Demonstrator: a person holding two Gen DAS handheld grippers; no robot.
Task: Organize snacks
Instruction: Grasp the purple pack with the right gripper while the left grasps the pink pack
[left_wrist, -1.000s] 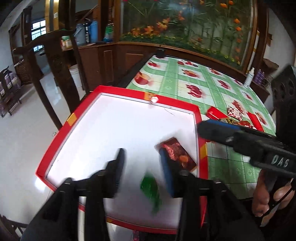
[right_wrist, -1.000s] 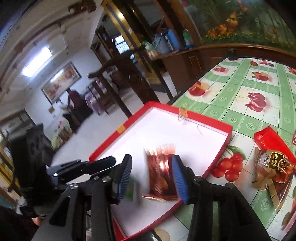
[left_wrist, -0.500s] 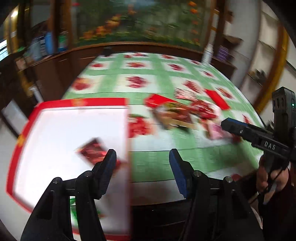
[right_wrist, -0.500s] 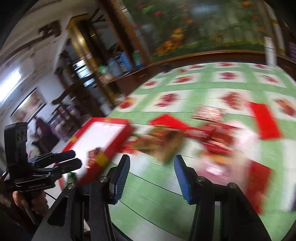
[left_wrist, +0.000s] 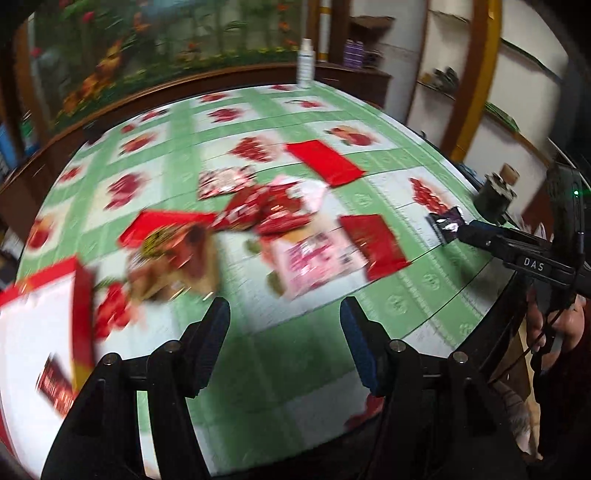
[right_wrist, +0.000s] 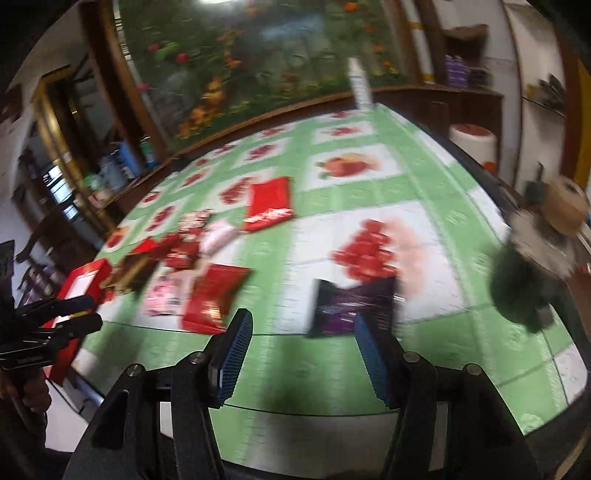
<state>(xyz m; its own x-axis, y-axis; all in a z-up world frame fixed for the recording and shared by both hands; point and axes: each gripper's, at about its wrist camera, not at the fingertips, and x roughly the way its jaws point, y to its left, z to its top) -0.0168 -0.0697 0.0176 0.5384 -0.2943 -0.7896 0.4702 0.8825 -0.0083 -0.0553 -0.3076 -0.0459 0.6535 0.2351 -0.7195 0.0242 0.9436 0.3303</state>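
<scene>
Both views are blurred by motion. My left gripper (left_wrist: 286, 321) is open and empty over the green tablecloth, short of a heap of snack packets: a brown one (left_wrist: 173, 254), a pink one (left_wrist: 314, 258) and a red one (left_wrist: 373, 240). The red-rimmed white tray (left_wrist: 83, 295) lies at the left with a red packet (left_wrist: 55, 384) in it. My right gripper (right_wrist: 304, 343) has its jaws opening with nothing between them. A dark purple packet (right_wrist: 351, 306) lies just beyond its fingertips. From the left wrist, the right gripper (left_wrist: 465, 232) points at that purple packet (left_wrist: 445, 223).
A dark jar with a cork lid (right_wrist: 528, 269) stands at the table's right edge. A white bottle (right_wrist: 360, 88) is at the far edge. Flat red packets (right_wrist: 269, 203) lie further back. A hand holds the left gripper (right_wrist: 94, 314) near the tray (right_wrist: 88, 273).
Both grippers swung right, from over the tray to over the loose snacks. The green and red packets seen between the fingers are gone from them. Both pairs of jaws stand wider.
</scene>
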